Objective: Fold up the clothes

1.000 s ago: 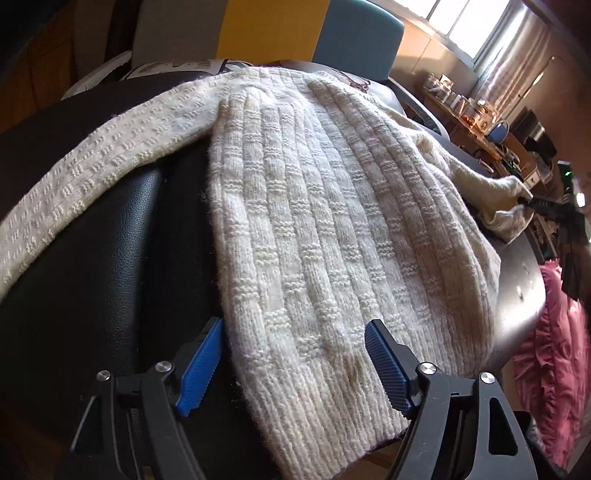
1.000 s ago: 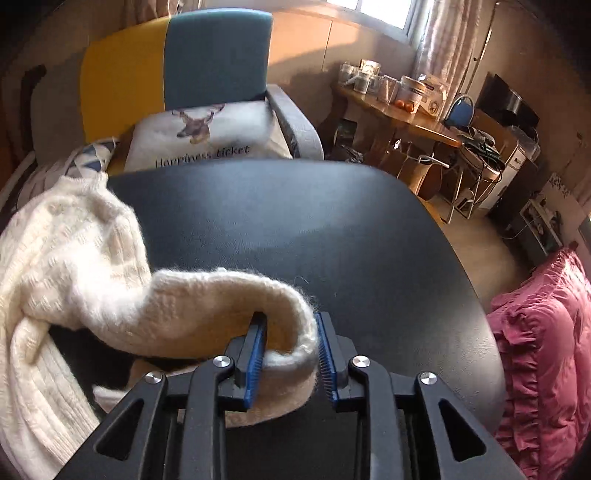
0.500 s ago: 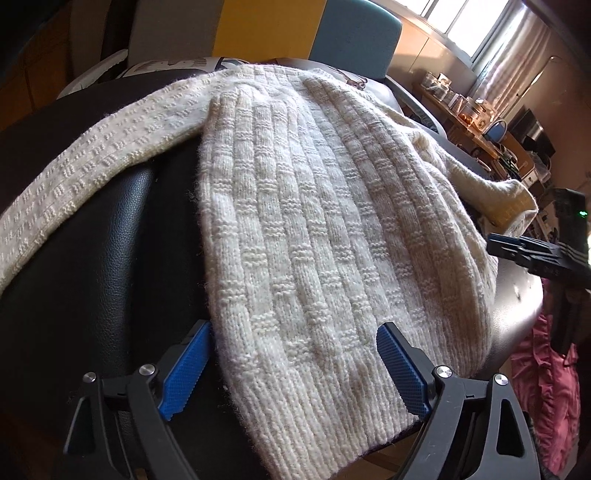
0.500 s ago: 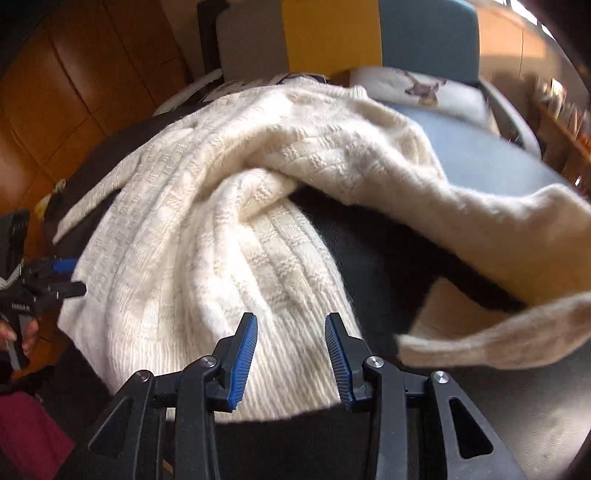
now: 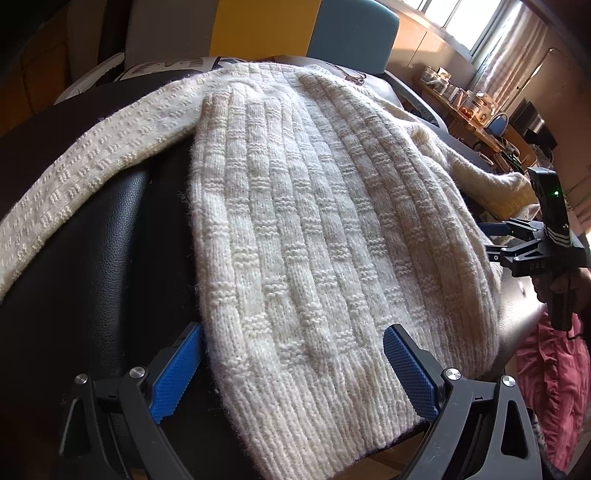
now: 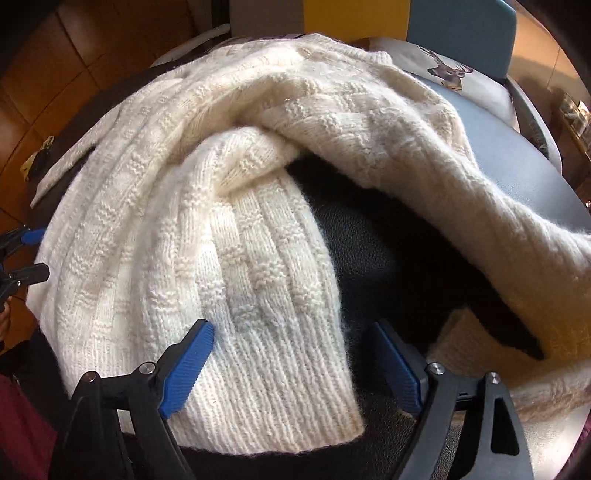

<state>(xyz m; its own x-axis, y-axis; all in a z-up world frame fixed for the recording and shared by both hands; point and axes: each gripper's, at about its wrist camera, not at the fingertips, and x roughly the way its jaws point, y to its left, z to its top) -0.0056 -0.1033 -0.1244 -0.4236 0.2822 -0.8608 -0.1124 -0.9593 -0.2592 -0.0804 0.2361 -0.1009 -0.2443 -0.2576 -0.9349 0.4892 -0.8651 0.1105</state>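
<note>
While a cream knit sweater (image 5: 314,221) covers most of the black padded table (image 5: 92,258), its ribbed hem at the near edge lies between the spread, empty jaws of the left gripper (image 5: 291,369) and right gripper (image 6: 291,365). Beyond the far edge, a deer-print cushion (image 6: 454,77) rests on a chair (image 6: 461,26); "DAS" marks the right gripper body.

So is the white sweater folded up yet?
Not yet. The sweater lies spread on the black table, one sleeve stretched out sideways.

Both the left gripper (image 5: 291,365) and right gripper (image 6: 291,365) hover with fingers spread wide, gripping nothing.
</note>
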